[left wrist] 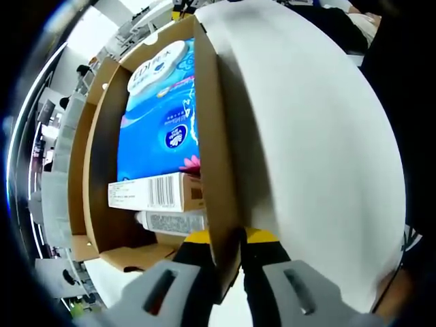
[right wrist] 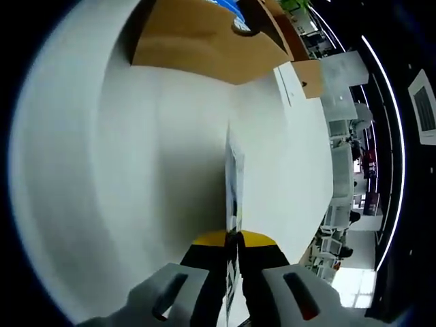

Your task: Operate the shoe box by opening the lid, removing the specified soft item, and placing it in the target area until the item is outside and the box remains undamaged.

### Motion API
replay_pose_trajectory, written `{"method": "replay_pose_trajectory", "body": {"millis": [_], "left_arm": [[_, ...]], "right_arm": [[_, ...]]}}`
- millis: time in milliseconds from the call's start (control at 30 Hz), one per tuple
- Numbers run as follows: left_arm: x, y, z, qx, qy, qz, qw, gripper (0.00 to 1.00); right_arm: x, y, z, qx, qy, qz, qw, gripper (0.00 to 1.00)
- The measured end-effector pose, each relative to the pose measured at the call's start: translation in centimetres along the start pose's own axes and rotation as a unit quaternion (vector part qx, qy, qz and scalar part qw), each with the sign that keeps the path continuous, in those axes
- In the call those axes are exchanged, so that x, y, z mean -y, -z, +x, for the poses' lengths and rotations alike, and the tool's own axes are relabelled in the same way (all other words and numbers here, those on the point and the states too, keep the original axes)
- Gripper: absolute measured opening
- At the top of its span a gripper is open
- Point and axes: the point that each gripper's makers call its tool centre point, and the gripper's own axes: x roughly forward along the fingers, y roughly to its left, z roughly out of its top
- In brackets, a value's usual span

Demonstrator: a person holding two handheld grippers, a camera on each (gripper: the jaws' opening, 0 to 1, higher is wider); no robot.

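Observation:
The shoe box (left wrist: 102, 170) stands open, brown cardboard inside and white outside. In it lie a blue soft tissue pack (left wrist: 160, 122), a white carton with a barcode (left wrist: 153, 192) and a white tube (left wrist: 170, 221). My left gripper (left wrist: 231, 248) is shut on the thin cardboard wall where the brown inside meets the broad white lid (left wrist: 320, 150). In the right gripper view my right gripper (right wrist: 235, 238) is shut on the thin edge of the white lid (right wrist: 136, 170). The brown inside of the box (right wrist: 204, 41) shows at the top, with a sliver of blue pack (right wrist: 228, 5).
A white table surface (right wrist: 300, 157) stretches beyond the lid. Office desks and chairs (right wrist: 340, 204) stand further off. Dark clothing of a person (left wrist: 340, 27) shows at the upper right of the left gripper view.

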Motion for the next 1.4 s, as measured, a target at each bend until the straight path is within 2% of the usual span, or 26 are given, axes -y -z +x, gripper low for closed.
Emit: {"method": "replay_pose_trajectory", "body": {"millis": [700, 1400], "left_arm": [[-0.1, 0.0, 0.0, -0.003, -0.001, 0.0, 1.0, 0.11], [-0.2, 0.0, 0.1, -0.006, -0.001, -0.001, 1.0, 0.11]], "right_arm": [[-0.2, 0.0, -0.6, -0.002, -0.011, -0.005, 0.9999, 0.06], [-1.9, 0.4, -1.1, -0.007, -0.032, -0.007, 0.9995, 0.11]]}}
